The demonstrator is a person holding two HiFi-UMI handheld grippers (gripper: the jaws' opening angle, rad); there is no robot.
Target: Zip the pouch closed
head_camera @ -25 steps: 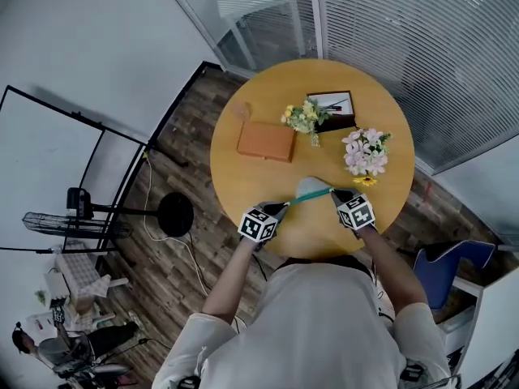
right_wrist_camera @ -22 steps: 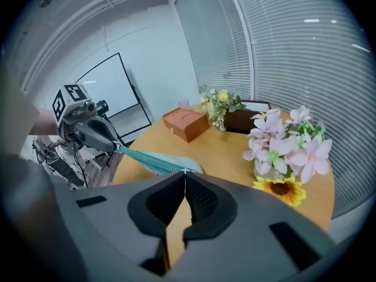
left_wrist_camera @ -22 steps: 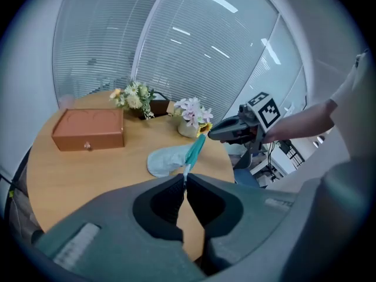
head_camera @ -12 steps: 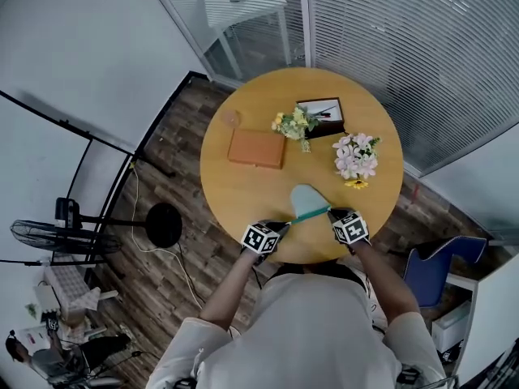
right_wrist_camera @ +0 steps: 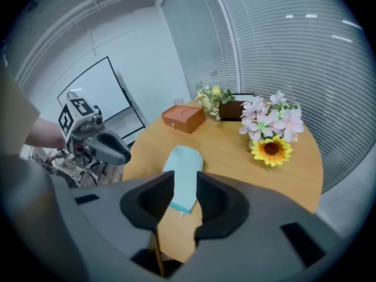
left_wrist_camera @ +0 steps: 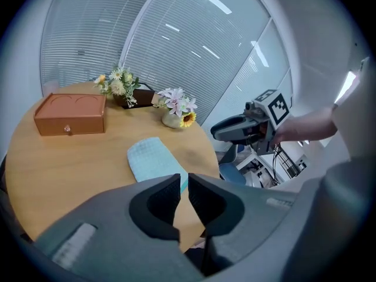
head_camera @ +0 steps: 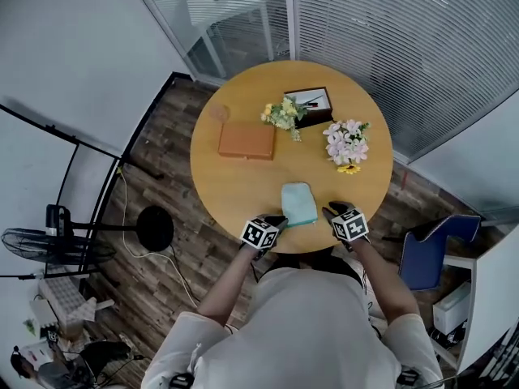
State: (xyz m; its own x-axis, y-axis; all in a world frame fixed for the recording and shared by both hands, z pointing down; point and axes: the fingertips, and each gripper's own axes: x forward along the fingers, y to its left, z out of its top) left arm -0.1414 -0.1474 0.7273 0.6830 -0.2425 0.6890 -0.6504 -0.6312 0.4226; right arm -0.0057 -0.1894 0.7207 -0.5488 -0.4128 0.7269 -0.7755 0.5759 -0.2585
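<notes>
A pale teal pouch (head_camera: 298, 203) lies flat on the round wooden table (head_camera: 231, 189) near its front edge, its darker zipper edge (right_wrist_camera: 181, 206) toward me. My left gripper (head_camera: 276, 220) hovers just off the pouch's near left corner; its jaws stand a narrow gap apart with nothing between them (left_wrist_camera: 183, 178). My right gripper (head_camera: 328, 211) is off the pouch's near right corner, its jaws opening, empty (right_wrist_camera: 185, 178). The pouch (right_wrist_camera: 184, 172) shows beyond them on the tabletop. Each gripper sees the other: the right gripper (left_wrist_camera: 244, 128), the left gripper (right_wrist_camera: 114, 148).
An orange box (head_camera: 246, 139) sits at the table's left. Yellow flowers (head_camera: 280, 113) and a dark tray (head_camera: 312, 104) are at the back, pink flowers with a sunflower (head_camera: 345, 143) at the right. A blue chair (head_camera: 430, 254) stands right of me, a fan base (head_camera: 154, 227) left.
The pouch was held stretched between both grippers above the table edge; now it lies flat on the table, let go. The right jaws have opened. Both grippers drew back toward me.
</notes>
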